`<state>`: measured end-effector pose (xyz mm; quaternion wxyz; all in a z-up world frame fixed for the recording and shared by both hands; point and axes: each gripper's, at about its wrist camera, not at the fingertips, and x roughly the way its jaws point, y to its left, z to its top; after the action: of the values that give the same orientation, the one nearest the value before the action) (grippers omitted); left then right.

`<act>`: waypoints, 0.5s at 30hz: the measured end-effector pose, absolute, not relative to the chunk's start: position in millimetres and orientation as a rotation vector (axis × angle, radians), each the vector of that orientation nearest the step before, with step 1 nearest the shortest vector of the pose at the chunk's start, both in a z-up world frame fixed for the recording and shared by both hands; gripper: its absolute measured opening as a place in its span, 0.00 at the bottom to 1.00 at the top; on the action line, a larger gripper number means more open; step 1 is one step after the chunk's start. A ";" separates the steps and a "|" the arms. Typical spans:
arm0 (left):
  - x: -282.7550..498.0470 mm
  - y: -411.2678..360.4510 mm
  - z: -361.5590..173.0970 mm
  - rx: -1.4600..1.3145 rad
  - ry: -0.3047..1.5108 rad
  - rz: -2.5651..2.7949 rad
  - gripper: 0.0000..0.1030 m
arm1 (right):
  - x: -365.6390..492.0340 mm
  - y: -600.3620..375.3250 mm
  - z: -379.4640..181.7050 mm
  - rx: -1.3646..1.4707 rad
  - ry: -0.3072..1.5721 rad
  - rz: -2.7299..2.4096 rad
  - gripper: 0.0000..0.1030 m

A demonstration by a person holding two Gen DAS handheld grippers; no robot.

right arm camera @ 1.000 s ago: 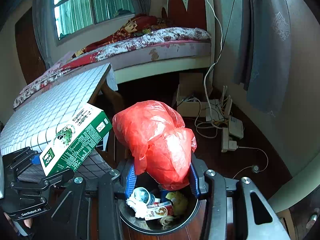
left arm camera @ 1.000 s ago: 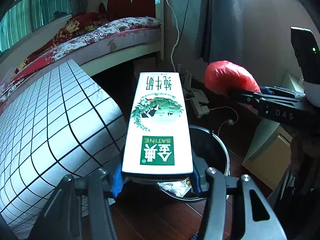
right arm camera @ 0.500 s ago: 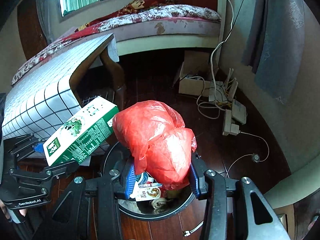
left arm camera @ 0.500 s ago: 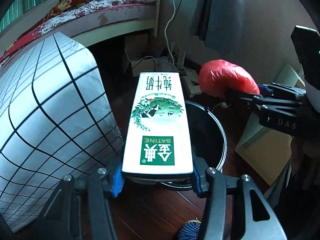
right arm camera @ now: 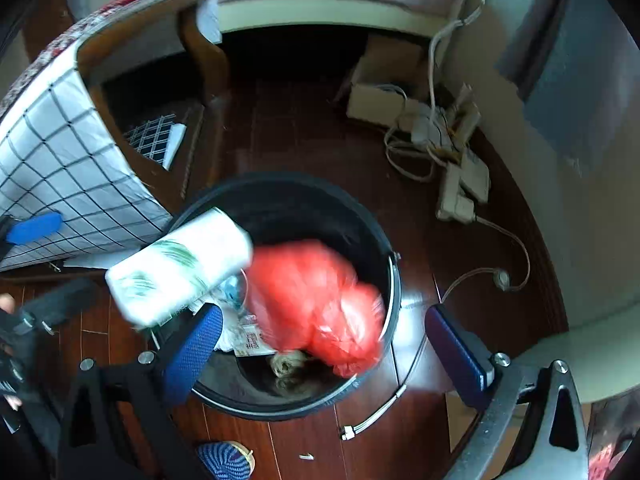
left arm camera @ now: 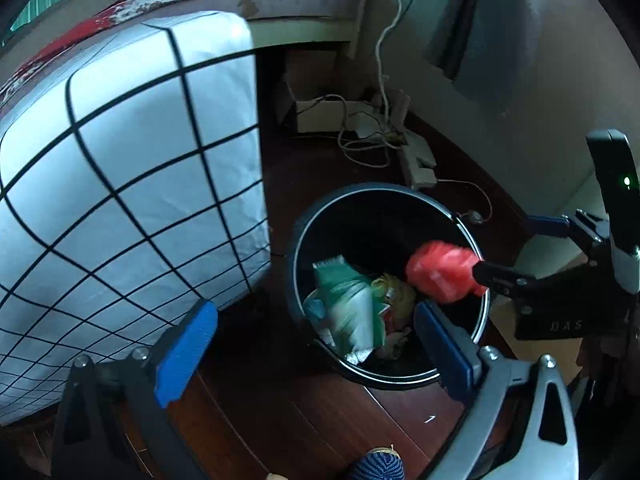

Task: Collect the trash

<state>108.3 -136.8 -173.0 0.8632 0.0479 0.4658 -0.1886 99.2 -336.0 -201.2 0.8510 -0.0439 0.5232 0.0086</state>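
We are at the dropping stage, with the black bin (right arm camera: pixel 394 280) as our landmark. Our left gripper (left arm camera: pixel 316 344) hangs just above the bin's near rim, its jaws opening with nothing between the blue pads; the milk carton (right arm camera: pixel 180 268) is loose, blurred, tipping over the bin's left edge onto the rubbish already inside. Our right gripper (right arm camera: pixel 324 348) is likewise over the bin mouth, jaws opening, and the red plastic bag (right arm camera: pixel 316 308) sits blurred between the pads without being pressed, over the bin's right half. We judge both pieces as good as binned, though neither has settled. On the floor in front of the bin a small white scrap (right arm camera: pixel 307 457) may remain to collect; the rest of the room is mostly out of view.
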 end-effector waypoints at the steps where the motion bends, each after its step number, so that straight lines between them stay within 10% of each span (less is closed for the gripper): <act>1: 109.4 -134.8 -173.1 0.104 0.969 -0.378 0.98 | 98.2 -336.6 -201.9 -0.095 1.101 0.013 0.99; 15: 115.8 -133.0 -170.7 0.138 0.941 -0.330 0.99 | 95.8 -326.4 -194.1 -0.122 1.066 0.030 0.99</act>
<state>115.8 -133.0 -170.7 0.8759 0.0659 0.4511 -0.1581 95.8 -326.4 -194.1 0.8594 -0.0580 0.5078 0.0143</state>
